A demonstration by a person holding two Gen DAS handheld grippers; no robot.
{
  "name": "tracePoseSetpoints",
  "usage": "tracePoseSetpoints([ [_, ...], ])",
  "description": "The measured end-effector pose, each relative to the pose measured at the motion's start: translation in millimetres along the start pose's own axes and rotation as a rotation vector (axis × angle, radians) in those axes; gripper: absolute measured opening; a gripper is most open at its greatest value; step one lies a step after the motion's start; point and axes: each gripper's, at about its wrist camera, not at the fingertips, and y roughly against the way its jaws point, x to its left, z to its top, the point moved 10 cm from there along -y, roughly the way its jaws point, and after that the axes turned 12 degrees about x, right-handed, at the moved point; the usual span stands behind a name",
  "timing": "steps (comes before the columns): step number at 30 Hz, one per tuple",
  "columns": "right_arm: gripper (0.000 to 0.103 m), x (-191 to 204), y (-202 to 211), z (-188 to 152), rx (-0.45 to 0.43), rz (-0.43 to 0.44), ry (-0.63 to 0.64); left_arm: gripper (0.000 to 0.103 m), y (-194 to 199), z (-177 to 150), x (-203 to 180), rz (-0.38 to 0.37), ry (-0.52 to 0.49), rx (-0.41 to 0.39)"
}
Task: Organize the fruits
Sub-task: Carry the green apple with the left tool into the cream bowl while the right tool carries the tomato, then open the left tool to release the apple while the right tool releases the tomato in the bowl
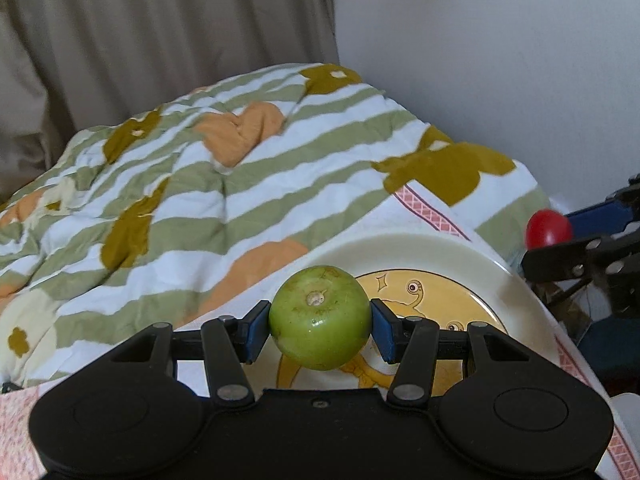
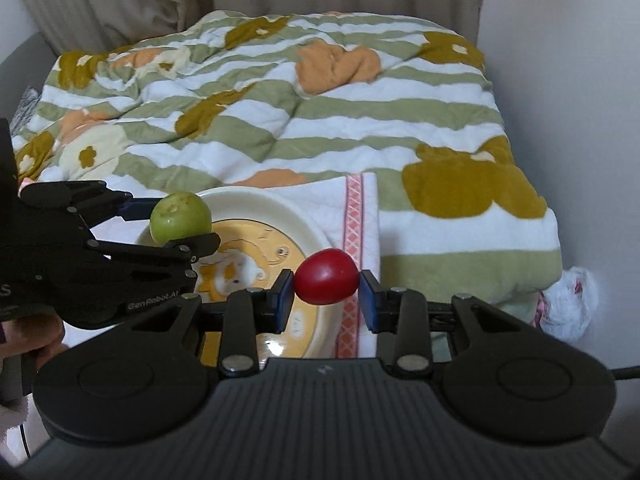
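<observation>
My left gripper [image 1: 320, 326] is shut on a round green fruit [image 1: 319, 317] and holds it above the left part of a cream plate [image 1: 432, 252] with a yellow cartoon centre. My right gripper [image 2: 326, 294] is shut on a red oval fruit [image 2: 326, 276] and holds it over the plate's right rim [image 2: 280, 204]. The left gripper [image 2: 176, 224] with the green fruit [image 2: 180, 218] shows at the left of the right wrist view. The red fruit [image 1: 547, 229] and the right gripper [image 1: 560, 240] show at the right edge of the left wrist view.
The plate rests on a white cloth with a pink patterned band [image 2: 354, 208]. A rumpled green-and-white striped quilt [image 2: 280, 120] lies behind it. Beige curtains [image 1: 160, 40] and a white wall [image 1: 480, 60] stand behind. A crumpled plastic bag [image 2: 568, 304] lies at the right.
</observation>
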Motion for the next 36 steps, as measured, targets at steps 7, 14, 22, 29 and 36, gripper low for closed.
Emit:
tracePoseSetpoints([
  [7, 0.050, -11.9, -2.5, 1.3, 0.003, -0.005, -0.037, 0.075, -14.8, 6.3, -8.8, -0.014, -0.039, -0.004],
  [14, 0.050, -14.2, 3.1, 6.7, -0.016, 0.006, -0.029, 0.100, 8.9, 1.7, -7.2, 0.022, -0.075, -0.048],
  [22, 0.050, 12.2, -8.8, 11.3, -0.014, 0.050, 0.087, 0.100, 43.2, -15.9, 22.5, 0.037, 0.026, -0.058],
  [29, 0.050, 42.2, -34.6, 13.4, -0.007, 0.041, 0.222, 0.100, 68.6, -31.1, 46.5, 0.055, 0.124, -0.070],
  [36, 0.051, 55.2, -55.7, 14.3, 0.000, 0.019, 0.297, 0.100, 76.7, -47.7, 60.7, 0.082, 0.173, -0.060],
])
